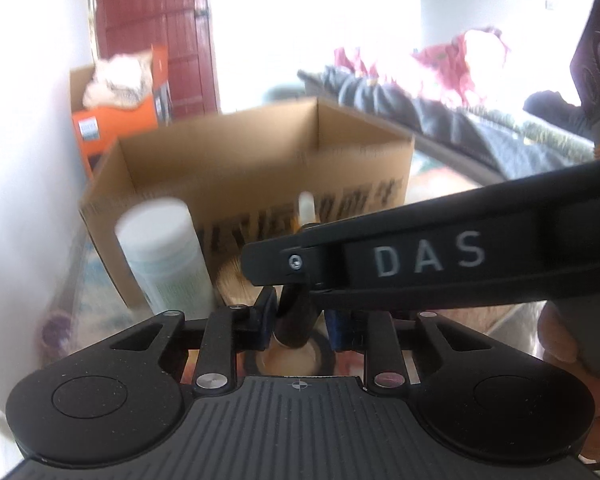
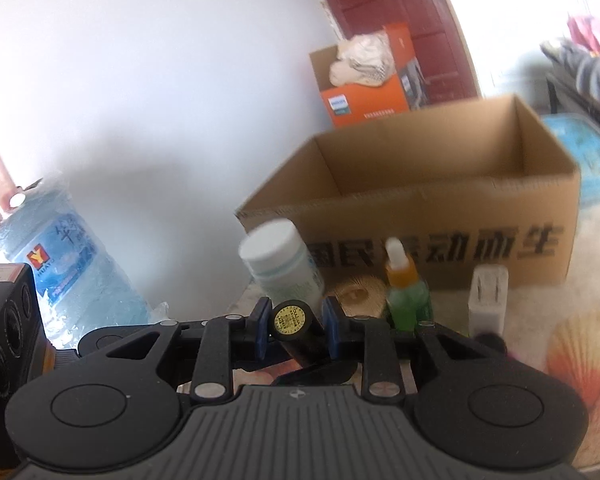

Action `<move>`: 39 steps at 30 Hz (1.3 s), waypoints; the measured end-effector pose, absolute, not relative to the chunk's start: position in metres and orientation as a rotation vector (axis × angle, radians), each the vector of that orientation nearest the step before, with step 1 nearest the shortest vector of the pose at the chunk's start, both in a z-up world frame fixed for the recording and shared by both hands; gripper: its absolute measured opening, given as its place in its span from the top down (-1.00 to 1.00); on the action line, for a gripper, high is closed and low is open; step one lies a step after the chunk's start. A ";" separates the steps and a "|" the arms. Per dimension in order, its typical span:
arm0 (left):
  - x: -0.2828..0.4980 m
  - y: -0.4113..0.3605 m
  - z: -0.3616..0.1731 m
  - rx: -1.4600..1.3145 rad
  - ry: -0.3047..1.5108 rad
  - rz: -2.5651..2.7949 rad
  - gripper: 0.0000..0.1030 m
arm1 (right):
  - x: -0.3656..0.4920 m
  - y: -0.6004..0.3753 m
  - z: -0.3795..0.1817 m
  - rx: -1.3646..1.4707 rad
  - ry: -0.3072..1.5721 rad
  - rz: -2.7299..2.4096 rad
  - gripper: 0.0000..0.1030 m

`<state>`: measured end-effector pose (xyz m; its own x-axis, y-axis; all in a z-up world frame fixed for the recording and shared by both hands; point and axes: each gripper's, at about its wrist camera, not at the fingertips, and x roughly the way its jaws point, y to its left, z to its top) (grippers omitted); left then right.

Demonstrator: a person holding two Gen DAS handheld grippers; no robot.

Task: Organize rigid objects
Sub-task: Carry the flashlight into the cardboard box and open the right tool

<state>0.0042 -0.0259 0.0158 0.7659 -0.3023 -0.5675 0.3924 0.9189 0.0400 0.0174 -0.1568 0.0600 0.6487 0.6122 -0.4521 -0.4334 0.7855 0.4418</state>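
Right tool [image 2: 293, 322] clamped on a black cylinder [image 2: 291, 319]; left tool [image 1: 300, 320] narrow, gripping a dark brush handle [image 1: 296, 320]. Ahead: white pill bottle [image 2: 278, 258], dropper bottle [image 2: 404, 288], charger plug [image 2: 488, 296], open cardboard box [image 2: 440, 216].

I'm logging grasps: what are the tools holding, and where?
Both tools, the right tool and the left tool, clamp one dark cylinder: right near its gold-labelled end, left further down.

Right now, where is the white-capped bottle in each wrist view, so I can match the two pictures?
Left wrist view: the white-capped bottle stands left of centre, blurred, just beyond the left gripper, against the cardboard box's front wall.
Right wrist view: the bottle is near centre, tilted in the picture, just behind the right gripper, which is clamped on a dark cylinder.
Shared landmark: the open cardboard box behind it.
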 end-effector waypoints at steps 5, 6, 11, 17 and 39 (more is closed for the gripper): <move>0.007 -0.016 0.062 0.126 0.488 -0.363 0.59 | 0.040 -0.152 0.106 0.305 0.572 0.711 0.43; 0.010 -0.014 0.070 0.122 0.471 -0.354 0.59 | 0.048 -0.150 0.115 0.309 0.574 0.738 0.43; 0.050 -0.002 0.101 0.105 0.471 -0.315 0.59 | 0.107 -0.140 0.144 0.334 0.610 0.813 0.47; 0.127 -0.007 0.086 0.060 0.641 -0.282 0.59 | 0.214 -0.126 0.116 0.440 0.853 0.812 0.47; 0.184 0.009 0.048 0.095 0.886 -0.177 0.35 | 0.369 -0.078 -0.013 0.380 1.336 0.672 0.49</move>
<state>0.1843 0.0091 0.0476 0.6196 -0.1143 -0.7766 0.1926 0.9812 0.0092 0.3687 -0.0776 -0.0127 0.0864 0.6424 -0.7615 -0.2279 0.7568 0.6126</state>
